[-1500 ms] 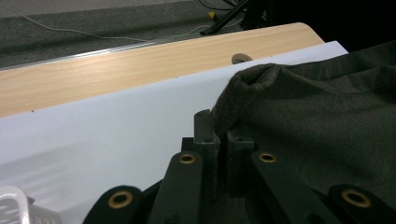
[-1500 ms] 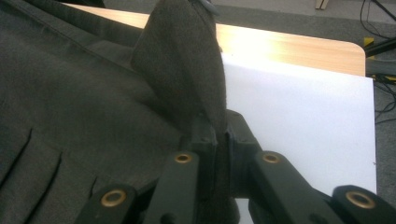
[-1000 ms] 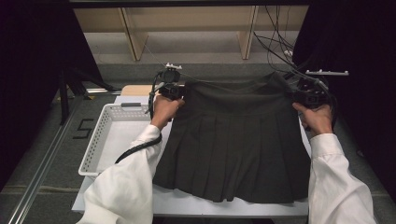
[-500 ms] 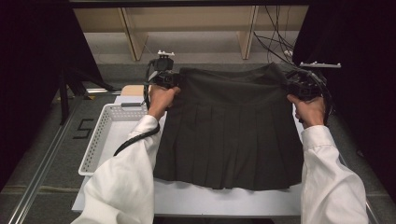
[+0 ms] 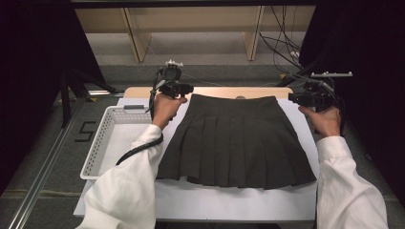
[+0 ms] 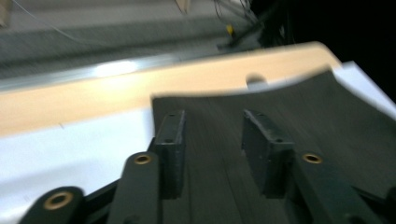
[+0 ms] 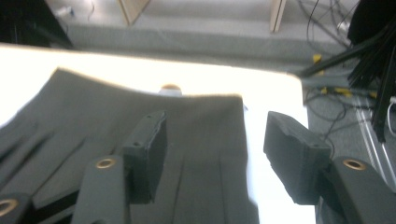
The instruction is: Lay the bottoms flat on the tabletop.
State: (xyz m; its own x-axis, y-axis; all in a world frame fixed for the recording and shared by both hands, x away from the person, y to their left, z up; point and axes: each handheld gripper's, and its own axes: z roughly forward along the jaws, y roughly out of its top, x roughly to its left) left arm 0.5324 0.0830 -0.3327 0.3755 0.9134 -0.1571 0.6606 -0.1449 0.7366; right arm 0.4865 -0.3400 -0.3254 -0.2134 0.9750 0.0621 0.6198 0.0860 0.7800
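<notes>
A dark pleated skirt (image 5: 236, 140) lies flat on the white board (image 5: 229, 202), waistband at the far side. My left gripper (image 5: 184, 89) hovers at the waistband's left corner. In the left gripper view its jaws (image 6: 212, 126) have just been opening and stand apart above the fabric (image 6: 280, 107), nothing pinched. My right gripper (image 5: 298, 98) is by the waistband's right corner. Its jaws (image 7: 217, 123) have also just been opening and stand wide over the skirt's edge (image 7: 196, 121), gripping nothing.
A white slotted basket (image 5: 93, 155) sits left of the skirt, beside my left forearm. A wooden tabletop edge (image 5: 143, 91) shows beyond the board. Cables (image 5: 286, 52) and shelf legs lie on the floor behind. Dark curtains flank both sides.
Both grippers held the skirt up by its waistband corners, carried it away from the person and laid it flat. Both have let go and now stand open.
</notes>
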